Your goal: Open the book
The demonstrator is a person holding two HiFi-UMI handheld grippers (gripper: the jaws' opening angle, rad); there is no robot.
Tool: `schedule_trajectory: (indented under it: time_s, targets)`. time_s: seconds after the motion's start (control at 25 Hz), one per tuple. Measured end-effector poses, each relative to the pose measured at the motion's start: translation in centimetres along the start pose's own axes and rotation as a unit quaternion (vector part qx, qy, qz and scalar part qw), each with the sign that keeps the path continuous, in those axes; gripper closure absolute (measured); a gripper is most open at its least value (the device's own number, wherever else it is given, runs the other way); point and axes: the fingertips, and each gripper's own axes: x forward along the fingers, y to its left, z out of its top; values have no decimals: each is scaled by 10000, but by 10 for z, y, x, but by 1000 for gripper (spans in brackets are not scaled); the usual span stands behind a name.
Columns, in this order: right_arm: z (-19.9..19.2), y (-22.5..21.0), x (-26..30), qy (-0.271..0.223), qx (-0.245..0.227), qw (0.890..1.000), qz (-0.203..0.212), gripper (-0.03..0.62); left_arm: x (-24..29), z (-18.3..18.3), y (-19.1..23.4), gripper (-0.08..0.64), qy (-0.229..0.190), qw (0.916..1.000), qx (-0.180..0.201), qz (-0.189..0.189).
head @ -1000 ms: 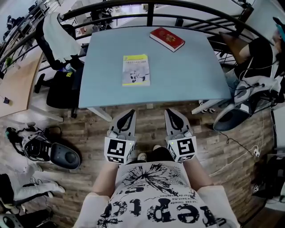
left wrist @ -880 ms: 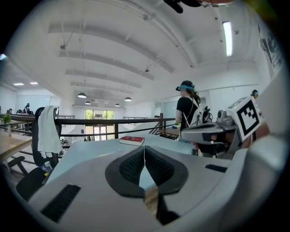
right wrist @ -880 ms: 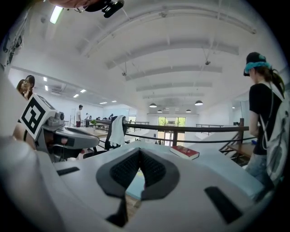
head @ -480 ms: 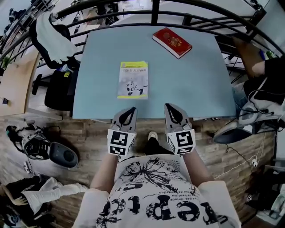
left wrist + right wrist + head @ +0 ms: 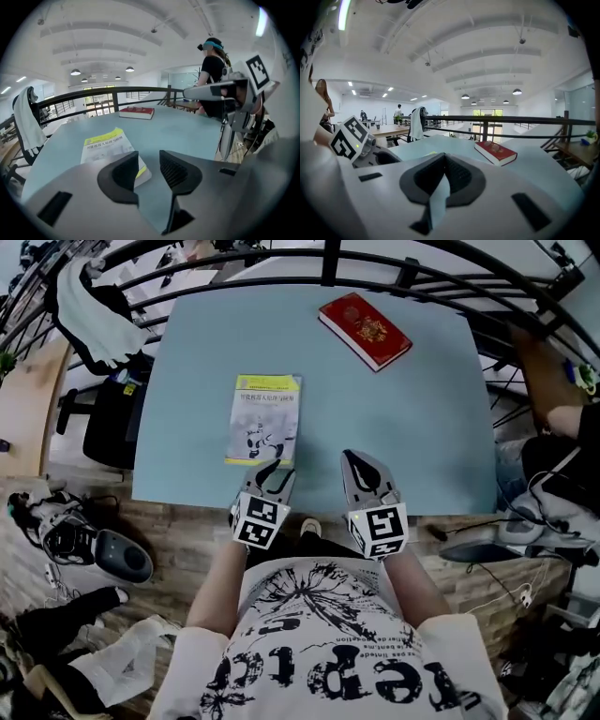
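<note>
A thin book with a yellow-and-white cover (image 5: 263, 417) lies shut on the light blue table (image 5: 412, 427), left of the middle. My left gripper (image 5: 273, 469) hovers just at that book's near right corner. Its jaws have just been opening and now stand apart, gripping nothing. In the left gripper view the thin book (image 5: 105, 144) has its corner showing past the left jaw of my left gripper (image 5: 149, 158). My right gripper (image 5: 354, 458) is over the table's near edge, right of the book, shut and empty. A thick red book (image 5: 365, 331) lies shut at the far right; the red book (image 5: 495, 152) shows beyond my right gripper (image 5: 444, 158).
A black railing (image 5: 328, 261) curves round the table's far side. An office chair draped with white cloth (image 5: 86, 306) stands at the far left. A seated person (image 5: 562, 427) is at the right. Shoes, clothes and cables (image 5: 84, 549) litter the wooden floor.
Both grippers have moved forward from above the floor to the table's near edge. The left jaws, shut before, now stand apart by the book's corner. The right jaws stay shut.
</note>
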Motion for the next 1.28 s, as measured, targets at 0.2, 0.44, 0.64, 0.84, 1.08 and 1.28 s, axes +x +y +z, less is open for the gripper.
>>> schedule_trajectory:
  time_s: [0.2,0.44,0.64,0.84,1.08,1.28]
  targets:
    - [-12,-21,17,131,308,9994,104,581,42,-23,3,393,556,9983,171,-1]
    - [-20,-43,29,218,718,9971,-113,581,67,-39,11,393,831,9963,209,83]
    - [-25,-45,34,251,781,9962,-305,581,76,-43,19,509,802,9965,228,75]
    - [-19,-32,38,271,673,9965,-404,581,68,-36,22,538,634,9978,48,-208]
    - [1,-7,46,207,643,9964,-514,581,42,-12,40,540,217,9981,-258,-509]
    - [19,28,59,177,579,9970,-480,581,-1,12,83,540,-307,9964,-630,-473]
